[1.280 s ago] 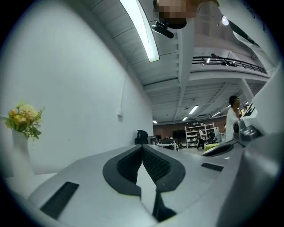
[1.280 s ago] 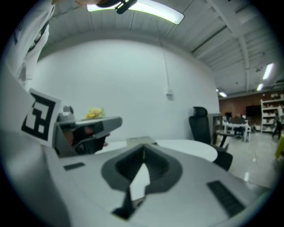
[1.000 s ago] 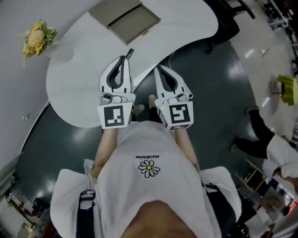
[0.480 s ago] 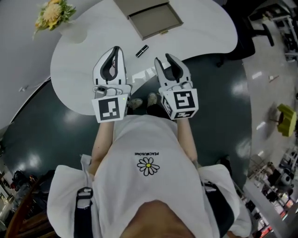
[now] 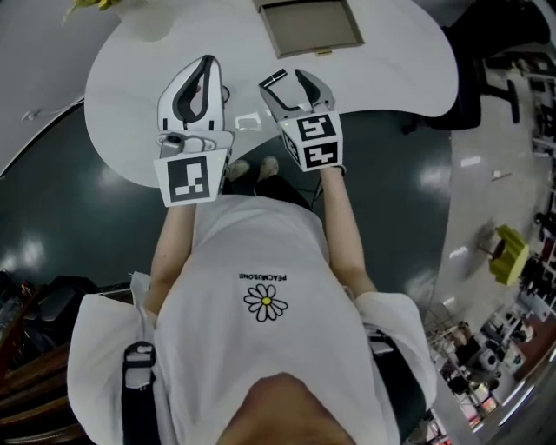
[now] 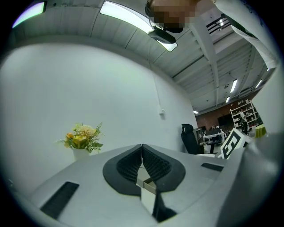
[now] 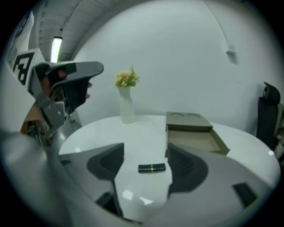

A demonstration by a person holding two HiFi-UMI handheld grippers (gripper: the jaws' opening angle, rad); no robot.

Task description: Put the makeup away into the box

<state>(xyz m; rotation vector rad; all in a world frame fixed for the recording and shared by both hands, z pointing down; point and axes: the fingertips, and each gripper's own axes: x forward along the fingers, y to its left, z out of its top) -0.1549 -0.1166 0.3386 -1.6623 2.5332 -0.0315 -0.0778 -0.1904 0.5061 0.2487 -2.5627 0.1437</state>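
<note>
Watching from beside the white rounded counter (image 5: 395, 65), I judge the job barely started. The slim black makeup tube with a gold band (image 7: 151, 167) lies on the counter near its front edge, well short of the flat tan box (image 5: 313, 26). That box sits open farther back with its lid folded away and, as far as I can see, nothing inside.

The right tongs (image 5: 285, 81) have just been opening and stand wide, angled down at the tube. It lies in line with the gap between the jaws, but the pads are clear of it and nothing is gripped. The left tongs (image 5: 206, 63) hang level alongside, jaws pressed together and empty. So closing on the tube, carrying it over and setting it in the box are all left to do. I spot no other makeup on the counter. A white vase of yellow flowers (image 7: 126, 104) stands off to the side, apart from all this.

As for writing, the person's white T-shirt (image 5: 261, 365) carries a small line of capitals above a daisy (image 5: 265, 302), upside down from here, which looks like "PEACMUSONE". The cubes (image 5: 189, 178) on both tongs bear only black-and-white square patterns. No brand shows on the tube or box.
</note>
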